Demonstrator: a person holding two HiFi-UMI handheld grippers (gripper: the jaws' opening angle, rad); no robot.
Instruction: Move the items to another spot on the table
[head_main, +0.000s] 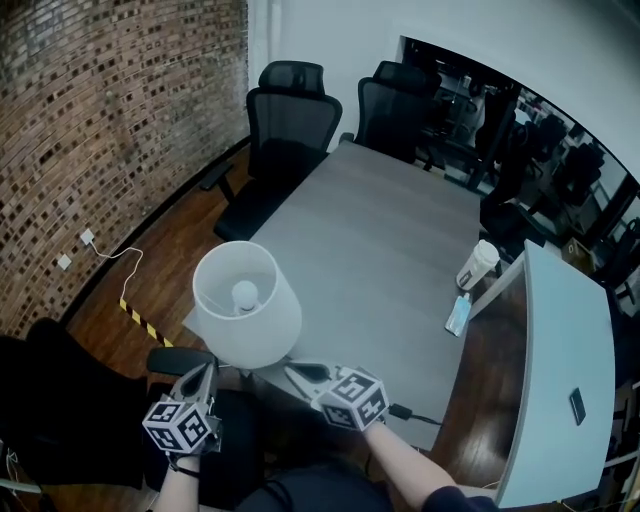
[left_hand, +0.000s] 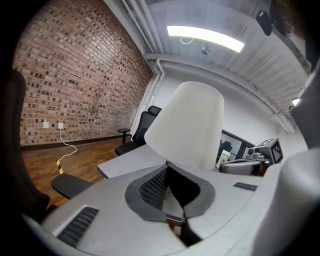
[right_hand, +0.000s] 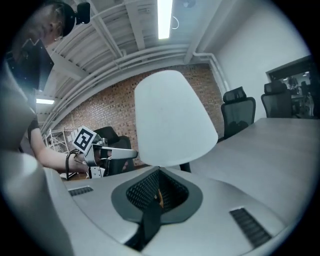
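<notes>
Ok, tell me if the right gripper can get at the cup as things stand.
Probably not yet. The right gripper has its fingers shut by the lamp, and the cup stands at the far right edge of the table. Bare tabletop lies between, nothing blocking, but it looks a stretch.

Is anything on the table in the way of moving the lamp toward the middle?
Nothing visible does. Beyond the lamp the grey table is bare; the white cup and the blue item sit at its right edge, off that path.
</notes>
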